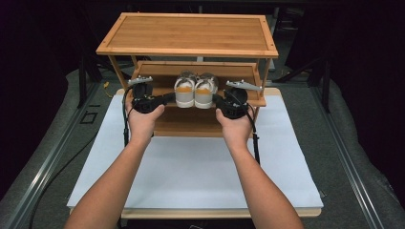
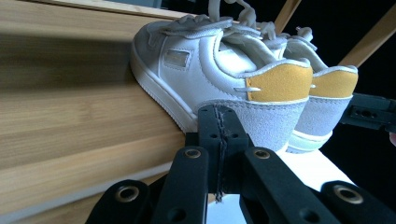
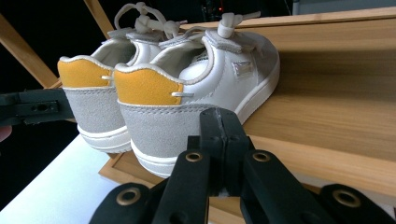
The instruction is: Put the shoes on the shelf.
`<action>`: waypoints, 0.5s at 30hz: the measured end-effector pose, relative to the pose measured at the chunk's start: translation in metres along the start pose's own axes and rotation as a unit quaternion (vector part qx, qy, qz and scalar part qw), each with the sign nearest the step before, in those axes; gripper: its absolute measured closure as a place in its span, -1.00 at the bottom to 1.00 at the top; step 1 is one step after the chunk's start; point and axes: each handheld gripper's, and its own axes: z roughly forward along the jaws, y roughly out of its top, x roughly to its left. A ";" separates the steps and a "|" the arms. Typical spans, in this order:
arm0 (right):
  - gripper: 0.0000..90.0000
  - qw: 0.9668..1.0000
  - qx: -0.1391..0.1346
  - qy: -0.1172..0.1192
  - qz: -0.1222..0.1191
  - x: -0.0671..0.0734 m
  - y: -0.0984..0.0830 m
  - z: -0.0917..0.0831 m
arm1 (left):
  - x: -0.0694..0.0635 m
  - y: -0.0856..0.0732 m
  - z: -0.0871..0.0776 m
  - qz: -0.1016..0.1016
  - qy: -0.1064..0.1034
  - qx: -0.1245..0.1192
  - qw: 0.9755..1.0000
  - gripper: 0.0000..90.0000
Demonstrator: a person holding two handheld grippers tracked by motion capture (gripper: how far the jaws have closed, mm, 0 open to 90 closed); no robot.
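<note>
A bamboo rack stands at twelve o'clock on the white tabletop, its slatted top hanging over the lower shelf. On that shelf sits a pair of small white sneakers, heels outward, smooth leather with grey suede and mustard heel tabs, laces knotted. The left claw at nine o'clock of the pair and the right claw at three are both pressed together, empty, flanking the heels.

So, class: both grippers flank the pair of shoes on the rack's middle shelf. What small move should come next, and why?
Probably press inward: the left gripper and right gripper, both shut, flank the shoes, so squeezing the pair would let them lift it off the shelf.
</note>
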 end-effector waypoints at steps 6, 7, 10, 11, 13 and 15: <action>1.00 1.000 -0.003 -0.004 0.004 -0.002 0.003 0.007 | 0.005 0.003 0.006 -0.007 -0.002 -0.003 1.000 1.00; 1.00 1.000 -0.002 -0.001 0.005 -0.003 0.003 0.008 | 0.005 0.004 0.007 -0.007 0.000 -0.002 1.000 1.00; 1.00 1.000 -0.004 -0.005 0.008 -0.003 0.004 0.011 | 0.006 0.006 0.009 -0.008 0.004 -0.002 1.000 1.00; 1.00 1.000 -0.002 -0.002 0.007 -0.004 0.004 0.012 | 0.007 0.007 0.010 -0.012 0.003 -0.003 1.000 1.00; 1.00 1.000 0.000 0.002 0.009 -0.005 0.005 0.013 | 0.009 0.008 0.012 -0.008 0.005 -0.002 1.000 1.00; 1.00 1.000 -0.006 -0.003 0.012 -0.006 0.005 0.015 | 0.010 0.009 0.013 -0.011 0.005 -0.002 1.000 1.00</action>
